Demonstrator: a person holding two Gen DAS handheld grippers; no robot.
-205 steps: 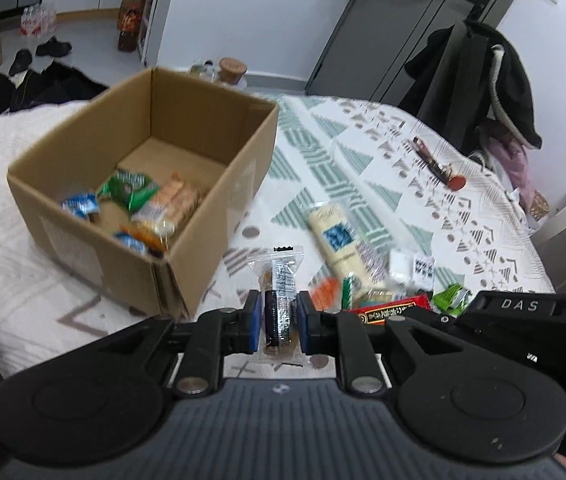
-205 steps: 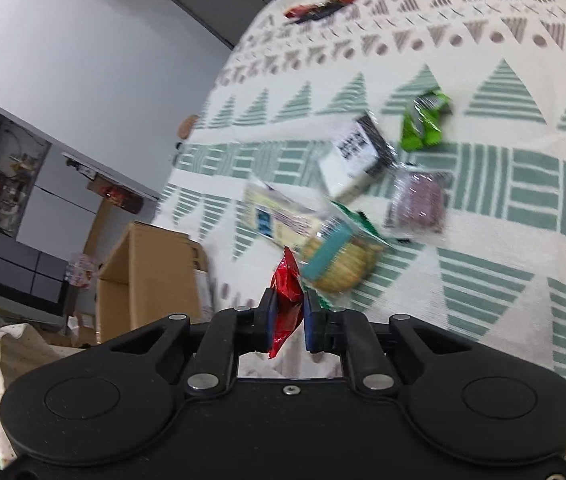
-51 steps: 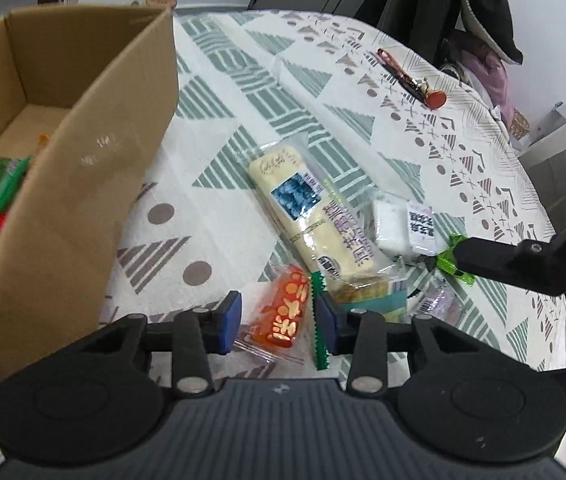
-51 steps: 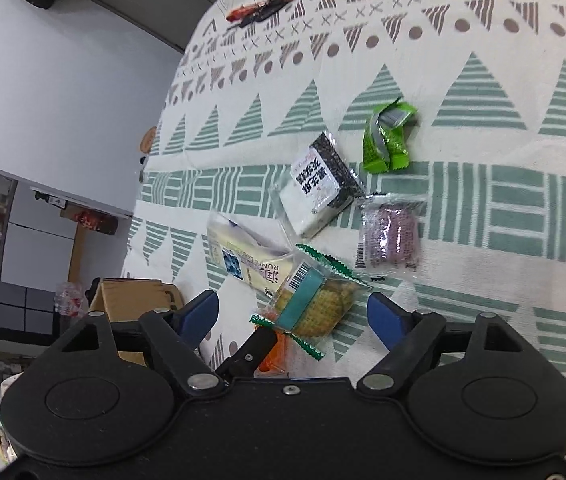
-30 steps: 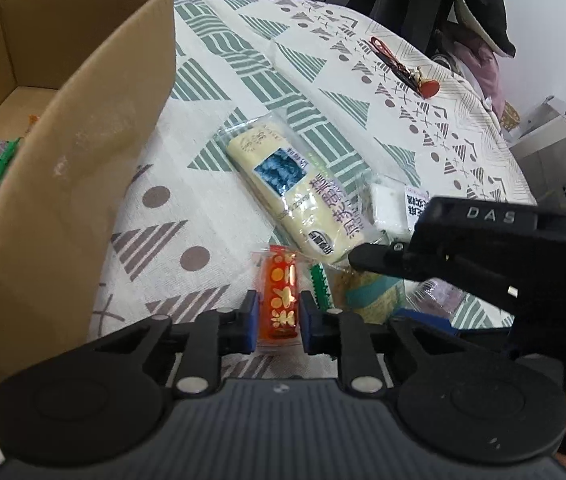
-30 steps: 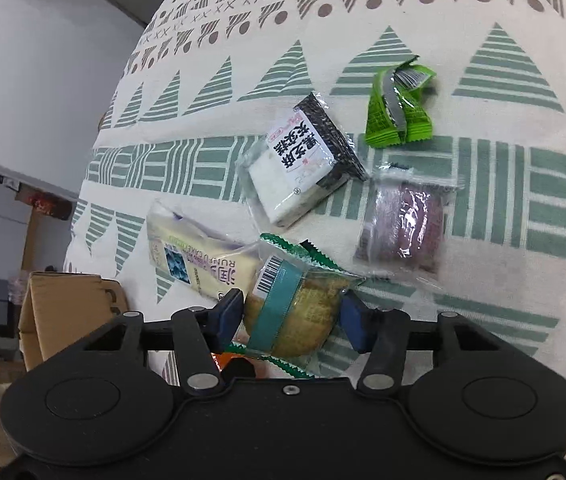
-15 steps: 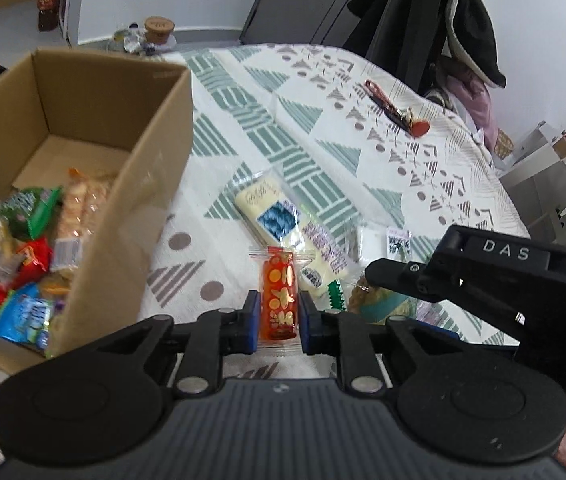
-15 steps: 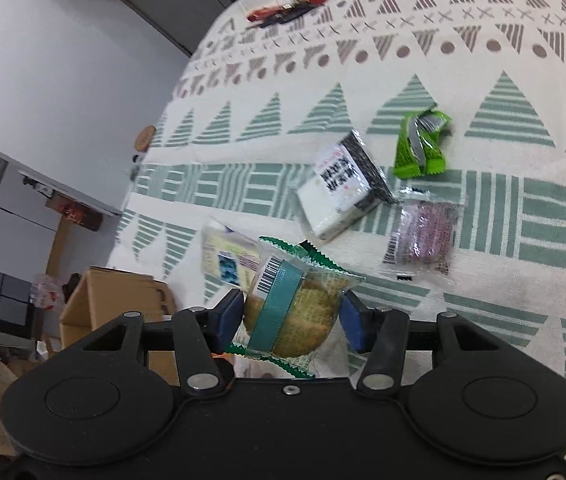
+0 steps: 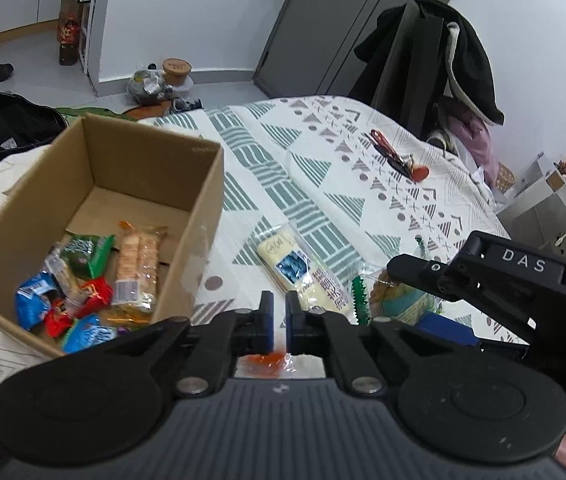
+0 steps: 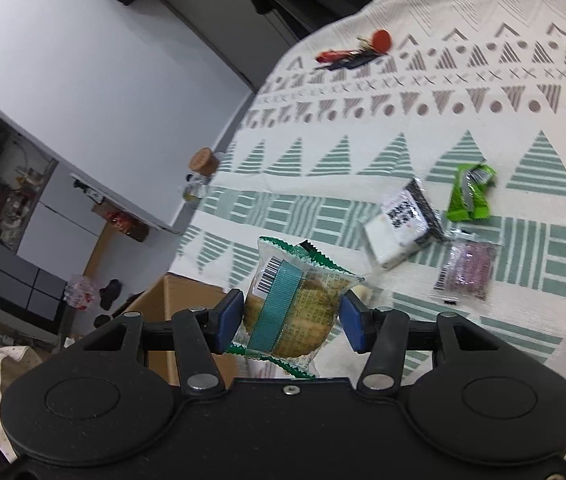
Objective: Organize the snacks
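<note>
Lifting off the bedspread since a second ago: left gripper [image 9: 277, 322] pinches orange snack packet [image 9: 265, 359], right gripper [image 10: 290, 321] clamps cookie pack [image 10: 293, 307]; cardboard box [image 9: 206, 216] at left next.

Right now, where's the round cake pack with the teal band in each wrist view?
Left wrist: cake pack right of centre, behind the right gripper's arm.
Right wrist: cake pack low centre, between the blue fingers.
Shared landmark: cardboard box.
</note>
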